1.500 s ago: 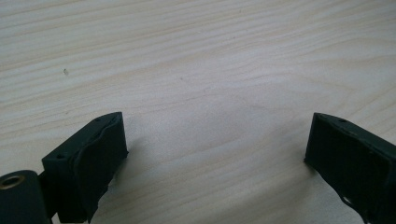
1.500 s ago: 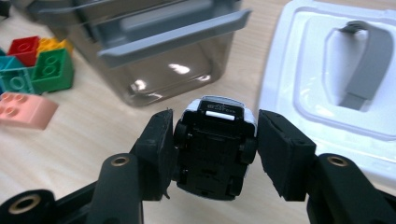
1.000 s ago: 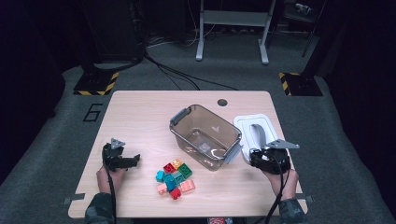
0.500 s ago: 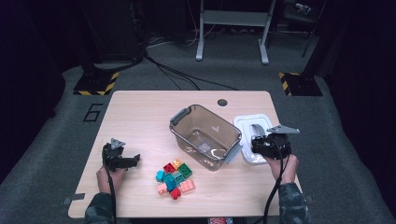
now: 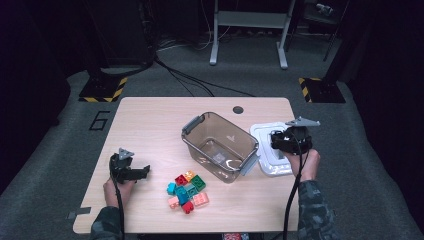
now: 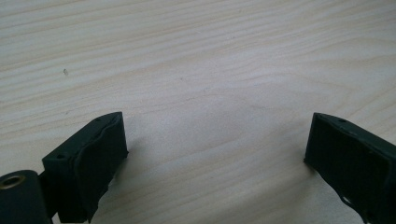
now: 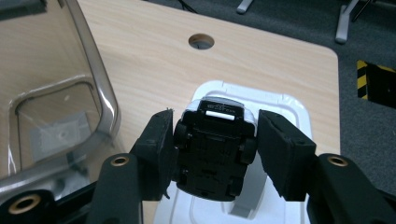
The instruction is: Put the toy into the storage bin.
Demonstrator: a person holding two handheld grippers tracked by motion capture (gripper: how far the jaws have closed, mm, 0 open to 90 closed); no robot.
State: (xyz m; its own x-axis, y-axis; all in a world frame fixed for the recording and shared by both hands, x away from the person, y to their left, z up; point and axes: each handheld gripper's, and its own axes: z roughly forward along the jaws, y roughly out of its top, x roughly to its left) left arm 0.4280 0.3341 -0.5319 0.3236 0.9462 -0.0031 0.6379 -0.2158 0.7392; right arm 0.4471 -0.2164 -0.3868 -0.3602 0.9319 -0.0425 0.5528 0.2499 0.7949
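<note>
My right gripper [image 5: 279,142] hangs above the white tray-like lid [image 5: 270,161] at the table's right side. It is shut on a small toy car [image 7: 214,149], gripped by its sides; the car's black underside and wheels face the camera, with a white body behind. My right gripper [image 7: 215,122] holds it clear of the lid [image 7: 285,105]. At the front left my left gripper [image 5: 140,172] rests low over the table. In the left gripper view my left gripper [image 6: 215,135] stands open, with bare wood between its jaws.
A clear plastic bin [image 5: 220,146] with grey handles stands mid-table, its wall [image 7: 100,88] just left of the right gripper. A heap of several coloured bricks [image 5: 187,192] lies in front of it. A round cable hole [image 5: 238,109] sits near the far edge.
The right gripper has risen and moved toward the far side with the toy car in it, off the lid. The left gripper has stayed put.
</note>
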